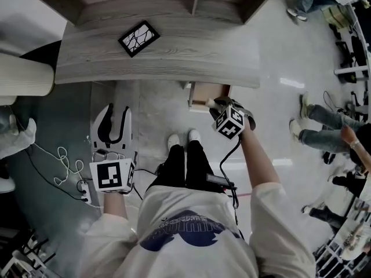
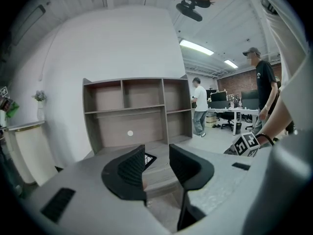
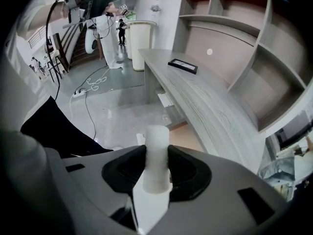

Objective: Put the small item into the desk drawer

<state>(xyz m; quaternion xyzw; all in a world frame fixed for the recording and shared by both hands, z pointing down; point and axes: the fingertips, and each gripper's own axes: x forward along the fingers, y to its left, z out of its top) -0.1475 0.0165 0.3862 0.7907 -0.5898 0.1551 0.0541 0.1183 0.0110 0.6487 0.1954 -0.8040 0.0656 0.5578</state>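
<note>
Small item (image 3: 157, 140) | white matte cylinder (upright) | clamped between fingers of right gripper (image 3: 157, 153)

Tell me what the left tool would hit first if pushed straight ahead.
Probably the desk, whose front edge shows in the gap between the left tool's open jaws. If the tool rides slightly higher, it would pass over the top toward the black picture frame; height is hard to judge.

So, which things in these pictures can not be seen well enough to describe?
Inside of the drawer: head view, the desk top overhangs most of it and the right gripper covers its front.
The white item: right gripper view, its lower end is hidden between the jaws; what it is, I cannot tell.
The black frame: left gripper view, mostly behind a jaw.
</note>
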